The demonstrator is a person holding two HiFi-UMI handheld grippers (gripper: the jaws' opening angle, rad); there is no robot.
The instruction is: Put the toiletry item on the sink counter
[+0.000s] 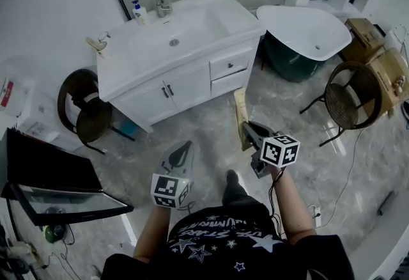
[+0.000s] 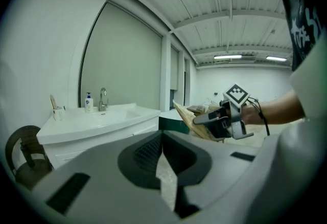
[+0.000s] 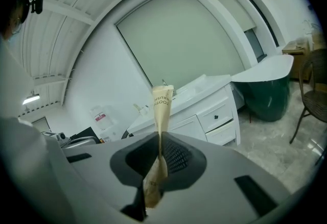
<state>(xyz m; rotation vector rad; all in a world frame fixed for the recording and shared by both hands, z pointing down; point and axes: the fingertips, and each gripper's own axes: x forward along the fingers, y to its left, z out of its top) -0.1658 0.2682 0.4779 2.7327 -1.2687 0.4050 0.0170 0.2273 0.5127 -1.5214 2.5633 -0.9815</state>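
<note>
**Right gripper**: your jaws are clamped on a tan paper toothbrush packet. They pinch it edge-on below its middle. The longer end stands up past the jaw tips and the short end hangs beneath them. The upper end carries the print "TOOTH BRUSH".

**Left gripper**: your jaws meet tip to tip with nothing held. Only a sliver of marbled floor shows in the slit behind the tips.

**Position, head view:** you stand on the floor facing the white vanity. Both grippers are held out ahead of your body and apart from each other, with the right one slightly further forward. Both are well short of the sink counter. The packet is in the air over the floor, in front of the vanity's drawer end, and touches neither the counter nor the cabinet.

**On the counter:**
- The basin sits in the middle.
- A chrome faucet stands at the back edge.
- A white pump bottle stands just beside the faucet, on its left.
- A cup with a tan stick-like item in it stands near the counter's left end.

**Surroundings:**
- A white tub with a dark green outside stands to the right of the vanity.
- A wicker chair stands further right.
- A dark round chair stands to the left of the vanity.
</note>
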